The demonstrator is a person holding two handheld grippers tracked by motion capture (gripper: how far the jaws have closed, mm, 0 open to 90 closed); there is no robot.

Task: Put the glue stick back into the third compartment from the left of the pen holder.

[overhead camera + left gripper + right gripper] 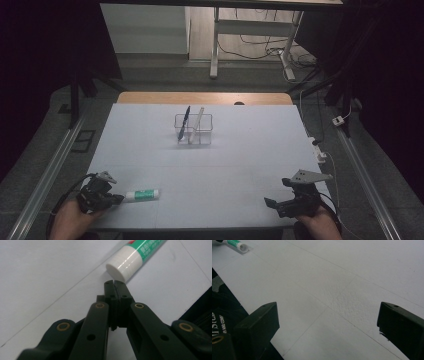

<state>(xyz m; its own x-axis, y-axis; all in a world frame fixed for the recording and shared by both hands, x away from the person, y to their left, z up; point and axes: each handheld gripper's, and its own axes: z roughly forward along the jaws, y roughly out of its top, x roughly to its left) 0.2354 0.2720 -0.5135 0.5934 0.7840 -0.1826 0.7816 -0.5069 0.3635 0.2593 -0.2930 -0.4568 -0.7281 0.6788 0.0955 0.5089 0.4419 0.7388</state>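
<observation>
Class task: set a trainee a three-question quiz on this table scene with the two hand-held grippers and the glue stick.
1. True or false: the left gripper has its jaws shut with nothing between them.
2. Which part of the glue stick lies nearest the left gripper? A) white cap B) green middle C) far end
3. What stands in the clear holder at mid-table?

Key
1. True; the tips meet just short of the cap.
2. A
3. A blue pen and a white stick, both leaning.

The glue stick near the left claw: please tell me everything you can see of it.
The glue stick is a smooth plastic cylinder with a green printed label and a white ridged cap. It lies flat on the white table, near the front left edge, cap end toward the left claw. The claw is shut, tips just short of the cap; contact is unclear.
</observation>
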